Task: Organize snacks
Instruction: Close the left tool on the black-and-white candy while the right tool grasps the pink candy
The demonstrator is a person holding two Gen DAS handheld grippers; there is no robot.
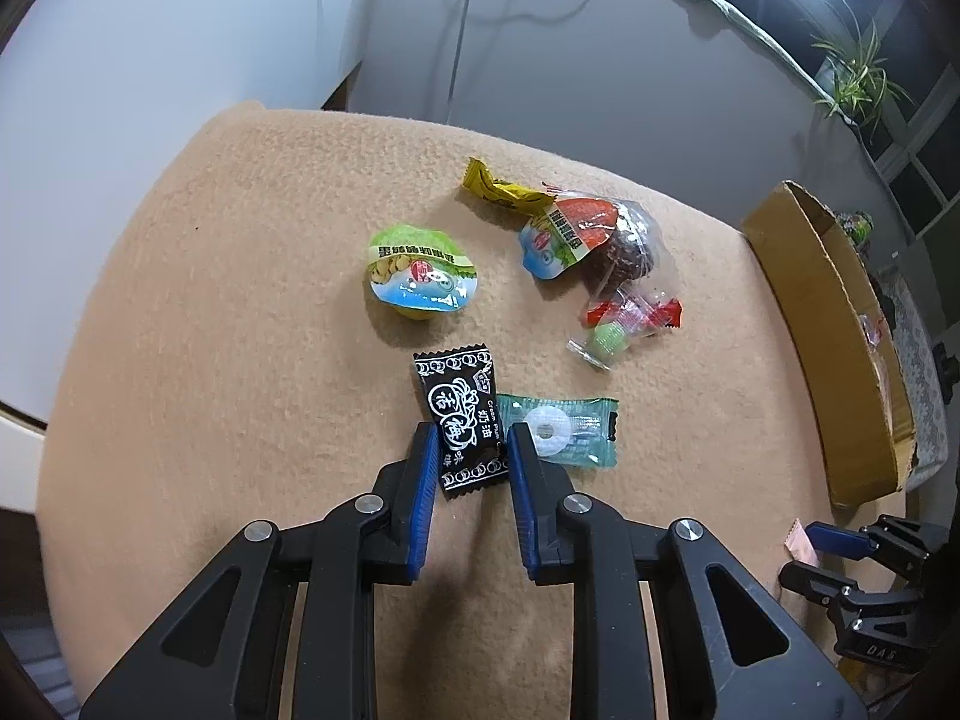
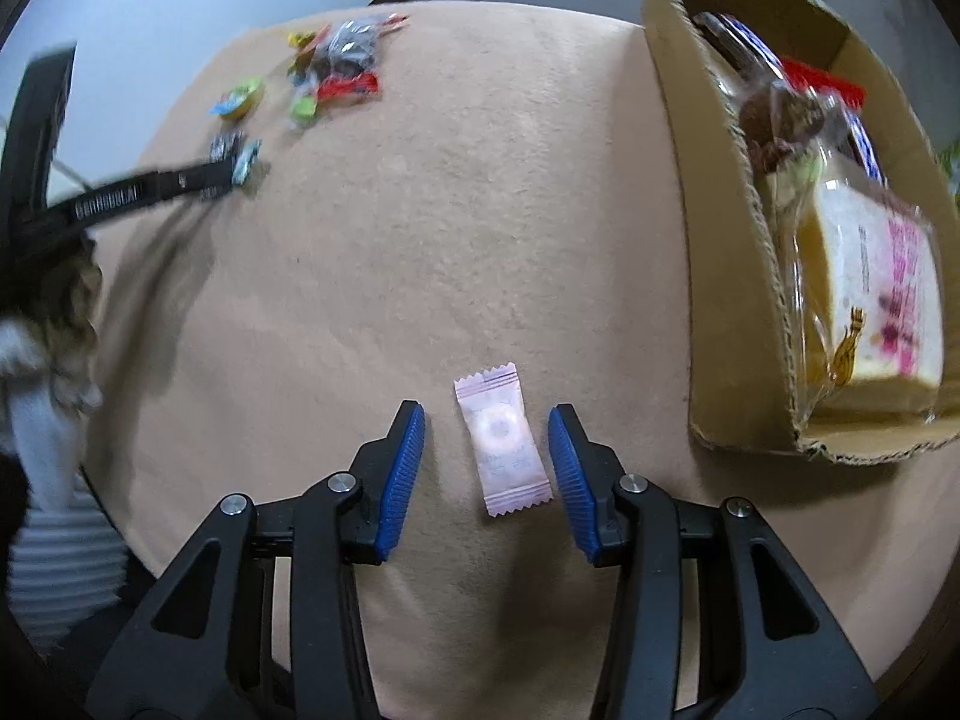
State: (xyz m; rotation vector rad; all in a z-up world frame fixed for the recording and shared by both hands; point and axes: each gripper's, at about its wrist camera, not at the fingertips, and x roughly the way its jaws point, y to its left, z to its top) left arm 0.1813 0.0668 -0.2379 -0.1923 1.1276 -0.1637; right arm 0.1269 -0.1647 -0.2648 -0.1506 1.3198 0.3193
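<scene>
My left gripper [image 1: 471, 441] is open, its blue pads on either side of a black plum-candy packet [image 1: 459, 420] lying on the tan cloth. A green mint packet [image 1: 567, 429] lies just right of it, partly under the right finger. My right gripper [image 2: 486, 420] is open around a pink mint packet [image 2: 503, 447] flat on the cloth, not touching it. A cardboard box [image 2: 714, 228] to its right holds bagged bread [image 2: 870, 294] and other snacks.
Farther on the cloth [image 1: 210, 300] lie a green jelly cup [image 1: 420, 273], a yellow wrapper [image 1: 501, 189], a bag of dark snacks [image 1: 612, 237] and small red and green candies [image 1: 624, 327]. The box [image 1: 828, 324] stands at the right edge. The left gripper shows blurred in the right wrist view [image 2: 150, 189].
</scene>
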